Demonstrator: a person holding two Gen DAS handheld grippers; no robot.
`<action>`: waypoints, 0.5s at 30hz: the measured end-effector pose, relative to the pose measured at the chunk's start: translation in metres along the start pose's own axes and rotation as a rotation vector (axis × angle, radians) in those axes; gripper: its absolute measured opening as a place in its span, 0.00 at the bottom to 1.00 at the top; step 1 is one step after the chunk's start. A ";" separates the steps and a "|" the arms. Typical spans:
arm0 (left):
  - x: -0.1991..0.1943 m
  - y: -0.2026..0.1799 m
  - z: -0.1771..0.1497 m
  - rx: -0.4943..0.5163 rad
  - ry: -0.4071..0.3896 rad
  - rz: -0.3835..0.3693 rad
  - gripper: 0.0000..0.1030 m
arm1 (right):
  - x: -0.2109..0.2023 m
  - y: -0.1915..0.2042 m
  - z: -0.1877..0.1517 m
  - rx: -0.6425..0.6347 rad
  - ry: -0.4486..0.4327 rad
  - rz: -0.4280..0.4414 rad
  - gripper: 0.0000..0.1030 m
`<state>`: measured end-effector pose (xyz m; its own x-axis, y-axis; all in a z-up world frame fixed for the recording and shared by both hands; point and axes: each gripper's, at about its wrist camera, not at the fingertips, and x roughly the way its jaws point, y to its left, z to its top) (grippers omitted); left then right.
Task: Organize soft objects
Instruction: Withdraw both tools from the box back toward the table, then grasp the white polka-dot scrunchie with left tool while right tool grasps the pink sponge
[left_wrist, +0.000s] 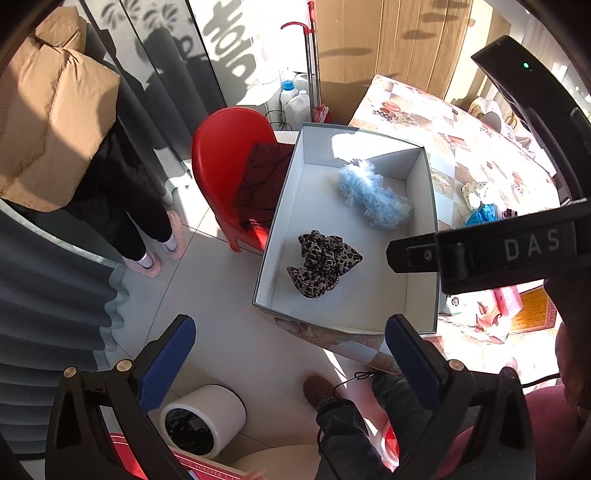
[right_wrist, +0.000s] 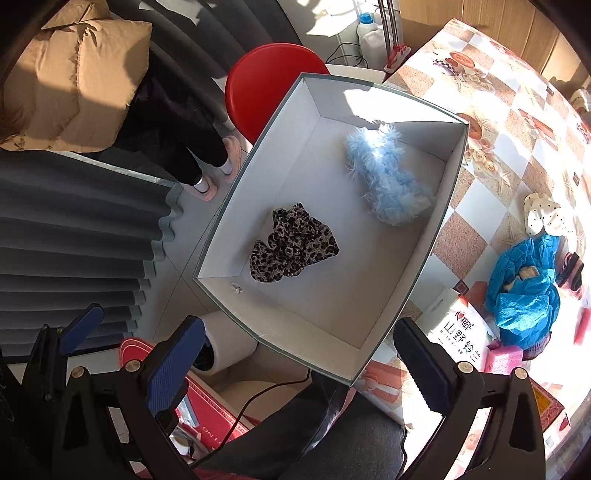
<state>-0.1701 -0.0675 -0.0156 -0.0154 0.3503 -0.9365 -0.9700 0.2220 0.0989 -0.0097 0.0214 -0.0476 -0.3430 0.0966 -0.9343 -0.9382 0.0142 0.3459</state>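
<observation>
An open white box (left_wrist: 421, 236) (right_wrist: 439, 236) sits at the table's near left corner. Inside lie a leopard-print scrunchie (left_wrist: 325, 264) (right_wrist: 291, 247) and a fluffy light-blue soft piece (left_wrist: 373, 195) (right_wrist: 388, 177). On the table right of the box are a blue cloth (right_wrist: 524, 291) (left_wrist: 480, 214) and a cream dotted soft item (right_wrist: 545, 218) (left_wrist: 476, 192). My left gripper (left_wrist: 291, 358) is open and empty, above the box's near left corner. My right gripper (right_wrist: 299, 354) is open and empty, above the box's near edge; its body shows in the left wrist view (left_wrist: 480, 254).
The table has a patterned cloth (right_wrist: 517, 122). A red chair (left_wrist: 229, 166) stands left of the box with dark cloth on it. A person in pink slippers (left_wrist: 162, 251) stands by grey curtains. A white bin (left_wrist: 203, 417) is on the floor. Packets and a pink sponge (right_wrist: 502, 360) lie near the table's front.
</observation>
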 end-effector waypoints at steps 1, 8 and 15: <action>-0.001 0.000 0.001 0.005 -0.006 -0.002 1.00 | -0.007 0.001 -0.001 -0.001 -0.030 0.001 1.00; 0.008 -0.029 0.011 0.131 0.011 -0.072 1.00 | -0.054 -0.043 -0.043 0.171 -0.188 -0.018 1.00; 0.020 -0.097 0.035 0.333 0.018 -0.180 1.00 | -0.103 -0.131 -0.109 0.526 -0.299 -0.052 1.00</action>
<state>-0.0673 -0.0498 -0.0322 0.1408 0.2637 -0.9543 -0.8257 0.5631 0.0338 0.1433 -0.0985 -0.0060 -0.1973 0.3571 -0.9130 -0.7782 0.5093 0.3674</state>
